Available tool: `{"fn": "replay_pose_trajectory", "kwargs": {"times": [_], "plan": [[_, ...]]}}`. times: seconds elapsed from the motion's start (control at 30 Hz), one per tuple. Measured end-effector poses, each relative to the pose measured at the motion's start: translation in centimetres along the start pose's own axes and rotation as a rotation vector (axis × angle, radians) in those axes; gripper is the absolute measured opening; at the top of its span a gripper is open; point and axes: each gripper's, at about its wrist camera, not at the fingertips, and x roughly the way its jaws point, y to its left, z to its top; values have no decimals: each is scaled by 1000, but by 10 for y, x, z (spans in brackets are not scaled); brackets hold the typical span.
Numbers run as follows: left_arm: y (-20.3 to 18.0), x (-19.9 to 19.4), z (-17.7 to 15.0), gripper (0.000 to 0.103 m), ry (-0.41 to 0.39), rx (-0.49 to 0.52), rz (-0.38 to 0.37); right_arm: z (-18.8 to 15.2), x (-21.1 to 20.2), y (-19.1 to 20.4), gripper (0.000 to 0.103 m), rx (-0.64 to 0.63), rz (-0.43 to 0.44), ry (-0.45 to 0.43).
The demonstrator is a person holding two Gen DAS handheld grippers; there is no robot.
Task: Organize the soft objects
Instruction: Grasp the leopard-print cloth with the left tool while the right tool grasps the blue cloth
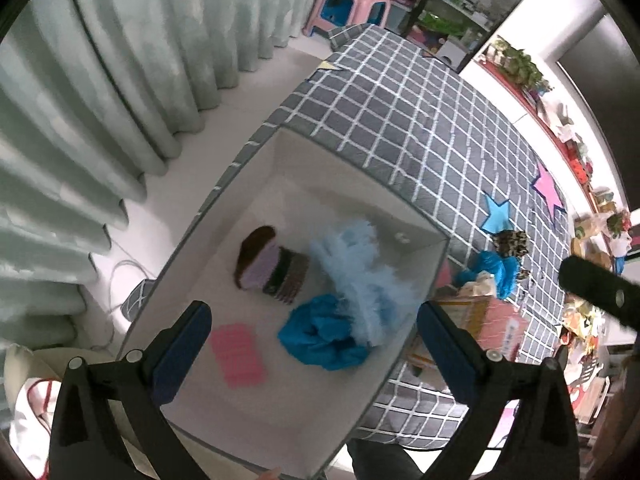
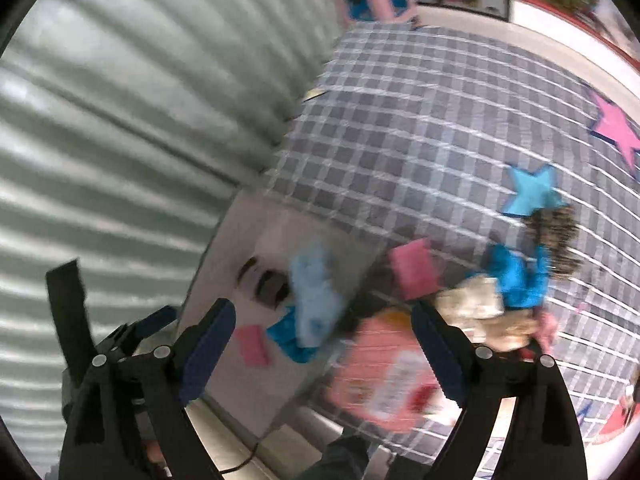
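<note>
**Soft things half sorted: bin filling, a heap still waiting on the bed**

Soft things are the whole business here, and they lie in two places. The biggest item in sight is the bed under its grey quilt with a white grid and sewn-on stars [image 1: 420, 128], and set at its near corner is the white-lined fabric storage bin with a grey checked outside [image 1: 276, 152]. Inside the bin lie a fluffy pale-blue feathery piece [image 1: 360, 276], partly over a crumpled bright-blue cloth [image 1: 320, 338], a striped knitted piece in brown, lilac and dark bands [image 1: 270, 266], and, smallest, a flat pink ribbed pad [image 1: 239, 354].

The left gripper [image 1: 312, 354] hangs over the bin pointing steeply down, its jaws spread wide with nothing between them. The right gripper [image 2: 322, 350] is likewise spread and empty, aimed at the bed edge beside the bin; that view is smeared, so details are unsure.

On the quilt, beyond the bin wall, wait another bright-blue cloth [image 1: 494, 270] and a leopard-print fuzzy item [image 1: 512, 242] just behind it, with paler cloth and a pink pad [image 2: 414, 274] nearby.

To my eye the next step is fetching from that heap. Doing it well means coming down on one piece only, pinching deep into its bulk so that slack cloth does not slip out, and lifting clear of the neighbours before crossing the bin wall. The blue cloth touches the leopard item, so one could drag the other along.
</note>
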Motion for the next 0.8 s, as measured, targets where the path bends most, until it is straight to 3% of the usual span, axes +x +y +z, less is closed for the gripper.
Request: {"fn": "replay_pose_trajectory", "kwargs": {"times": [0.17, 0.43, 0.57, 0.8], "plan": [[-29, 0, 4, 103, 23, 39, -21, 1, -9, -76, 91, 159, -86, -6], [-81, 11, 16, 103, 72, 100, -31, -18, 13, -173, 91, 362, -147, 74], [-104, 18, 19, 103, 90, 128, -19, -21, 33, -202, 91, 412, -159, 115], [-135, 33, 22, 103, 127, 156, 19, -4, 80, -220, 91, 435, -104, 168]]}}
